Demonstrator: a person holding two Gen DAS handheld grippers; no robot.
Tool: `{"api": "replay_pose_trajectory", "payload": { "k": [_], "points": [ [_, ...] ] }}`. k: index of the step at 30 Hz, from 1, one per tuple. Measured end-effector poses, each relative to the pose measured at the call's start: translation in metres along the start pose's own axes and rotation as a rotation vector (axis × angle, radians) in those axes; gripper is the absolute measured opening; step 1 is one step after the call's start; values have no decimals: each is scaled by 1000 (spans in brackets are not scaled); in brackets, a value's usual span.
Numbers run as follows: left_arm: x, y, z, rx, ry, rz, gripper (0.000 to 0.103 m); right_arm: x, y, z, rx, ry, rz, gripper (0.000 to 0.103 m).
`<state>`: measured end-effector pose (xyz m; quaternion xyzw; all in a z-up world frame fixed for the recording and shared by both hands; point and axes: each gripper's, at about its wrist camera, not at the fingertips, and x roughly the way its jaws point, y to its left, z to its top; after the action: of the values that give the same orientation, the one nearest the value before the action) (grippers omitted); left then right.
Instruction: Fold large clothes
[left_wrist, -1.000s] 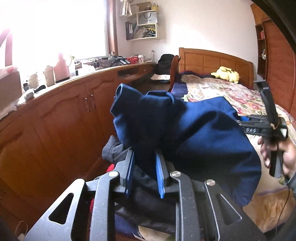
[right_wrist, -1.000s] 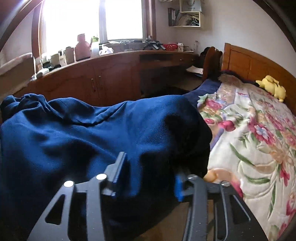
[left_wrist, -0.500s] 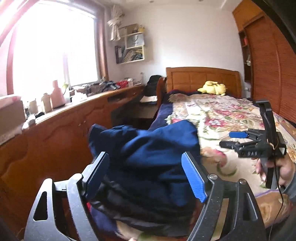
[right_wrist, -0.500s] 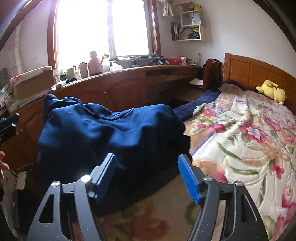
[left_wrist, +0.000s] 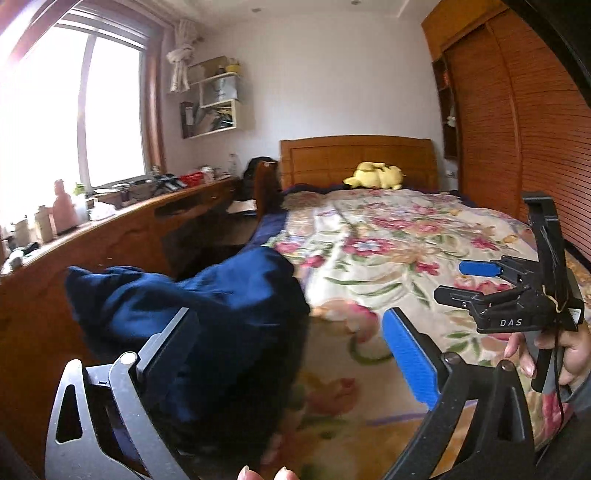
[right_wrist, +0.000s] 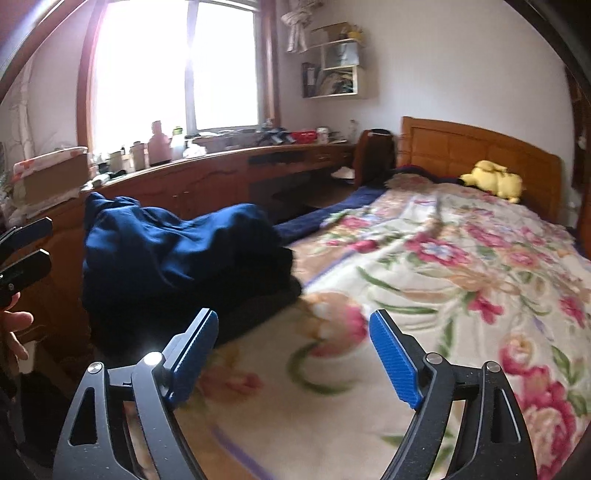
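The dark blue garment (left_wrist: 221, 302) (right_wrist: 177, 251) lies bunched in a heap on darker clothes at the left edge of the bed, and neither gripper holds it. In the left wrist view my left gripper (left_wrist: 288, 317) stands back from it. Its jaws are still opening, wide apart, and the pads touch nothing. My right gripper (right_wrist: 295, 317) hovers over the floral blanket to the garment's right; its jaws are also opening and nothing is between them. Each gripper shows in the other's view: the right gripper (left_wrist: 454, 282) in a hand, the left gripper (right_wrist: 40, 243) at the frame edge.
The bed's floral blanket (left_wrist: 388, 236) (right_wrist: 443, 258) stretches back to a wooden headboard with a yellow plush toy (left_wrist: 373, 176) (right_wrist: 493, 181). A long wooden cabinet (right_wrist: 207, 184) with bottles runs under the window on the left. A wooden wardrobe (left_wrist: 517, 129) stands to the right.
Both grippers have let go of the blue garment, spread their jaws and drawn back from it. The garment has dropped from being held up into a heap at the bed's left edge.
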<state>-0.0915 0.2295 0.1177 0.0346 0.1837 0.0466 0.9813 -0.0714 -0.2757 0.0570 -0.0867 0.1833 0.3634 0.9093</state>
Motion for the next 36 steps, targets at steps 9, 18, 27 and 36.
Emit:
{"api": "replay_pose_trajectory", "payload": {
  "k": [9, 18, 27, 36],
  "points": [
    [31, -54, -10, -14, 26, -89, 103, -32, -41, -33, 64, 29, -94, 87],
    [70, -121, -12, -14, 38, -167, 103, -64, -68, -49, 124, -5, -241, 87],
    [109, -192, -8, -24, 44, -234, 103, -76, -97, -75, 161, -28, -351, 87],
    [144, -233, -9, -27, 59, -249, 103, -62, -130, -85, 202, -35, -418, 87]
  ]
}}
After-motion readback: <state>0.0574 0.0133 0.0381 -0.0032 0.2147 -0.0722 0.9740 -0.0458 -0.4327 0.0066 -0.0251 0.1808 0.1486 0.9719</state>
